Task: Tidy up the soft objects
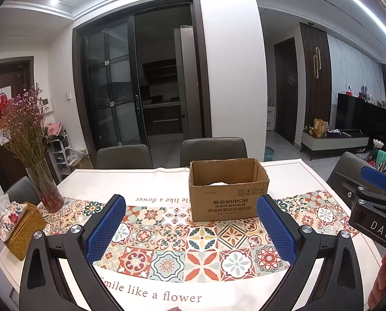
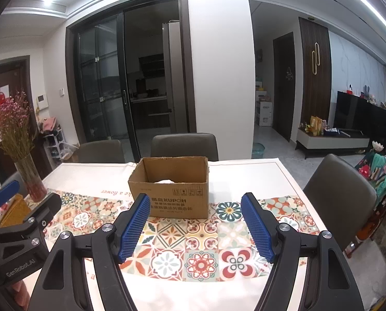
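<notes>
The left gripper hovers over the patterned tablecloth with its jaws spread wide and nothing between them. The right gripper does the same, its jaws parted somewhat less, also empty. Ahead of both, just past the fingertips, stands an open cardboard box; for the left gripper it sits ahead and slightly to the right, for the right one ahead and slightly to the left. Something white and soft lies low inside the box (only its top edge peeks over the front wall, so what it is cannot be told).

No loose soft item shows on the cloth within reach of either gripper, so the sorting looks close to done, or the next item lies out of view. If another piece comes, the sound way is to pinch it near its middle so it does not drape and drag, lift it clear of the front wall of the box, then let go well inside. The vase of dried flowers stands to the far left of the left gripper, and a wide swing that way could tip it.
</notes>
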### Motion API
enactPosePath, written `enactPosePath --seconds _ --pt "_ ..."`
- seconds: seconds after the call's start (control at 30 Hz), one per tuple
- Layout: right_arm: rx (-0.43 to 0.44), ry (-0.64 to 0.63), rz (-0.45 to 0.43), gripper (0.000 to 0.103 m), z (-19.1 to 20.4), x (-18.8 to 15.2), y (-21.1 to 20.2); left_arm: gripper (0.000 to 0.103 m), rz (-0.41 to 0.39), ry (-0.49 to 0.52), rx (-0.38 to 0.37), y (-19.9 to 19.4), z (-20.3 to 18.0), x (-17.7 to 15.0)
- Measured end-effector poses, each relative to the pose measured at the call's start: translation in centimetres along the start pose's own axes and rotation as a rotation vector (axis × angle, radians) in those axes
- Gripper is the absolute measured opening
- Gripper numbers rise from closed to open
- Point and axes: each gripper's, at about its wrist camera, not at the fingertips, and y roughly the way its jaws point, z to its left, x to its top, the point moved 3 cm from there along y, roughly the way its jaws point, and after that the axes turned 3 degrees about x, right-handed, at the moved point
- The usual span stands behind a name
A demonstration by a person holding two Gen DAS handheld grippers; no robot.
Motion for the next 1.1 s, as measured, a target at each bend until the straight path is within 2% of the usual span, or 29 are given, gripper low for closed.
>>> enactPosePath --seconds 1.1 --pt "-0.004 0.012 0.001 0.073 -0.08 -0.29 -0.18 0.103 -0.006 0.02 -0.007 -0.13 -0.38 0.14"
